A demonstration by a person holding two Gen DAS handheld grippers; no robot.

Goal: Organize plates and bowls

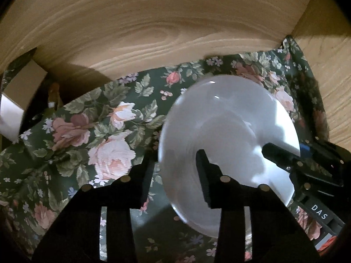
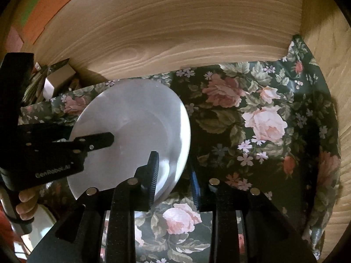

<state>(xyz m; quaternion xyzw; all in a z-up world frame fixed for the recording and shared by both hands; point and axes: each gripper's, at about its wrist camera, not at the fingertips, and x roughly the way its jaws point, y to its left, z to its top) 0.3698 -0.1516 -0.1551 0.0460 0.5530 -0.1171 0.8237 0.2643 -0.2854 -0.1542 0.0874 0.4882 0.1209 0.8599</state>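
Note:
A white plate [image 1: 230,118] lies on a dark floral cloth [image 1: 87,131] inside a wooden cabinet. My left gripper [image 1: 173,164] straddles the plate's left rim, one finger under the rim and one over the plate, with a gap still between the jaws. My right gripper [image 2: 174,171] straddles the opposite rim of the same plate [image 2: 136,118], one finger above it and one beside it. Each gripper shows in the other's view: the right one [image 1: 285,155] at the plate's right side, the left one [image 2: 96,141] reaching over the plate from the left. The plate looks slightly tilted; whether it is lifted I cannot tell.
Wooden back wall [image 1: 153,22] and right side wall [image 1: 329,76] close in the shelf. A small box [image 2: 59,76] and clutter sit at the back left. The floral cloth [image 2: 263,120] stretches bare to the right of the plate. Orange paper [image 2: 50,6] hangs at upper left.

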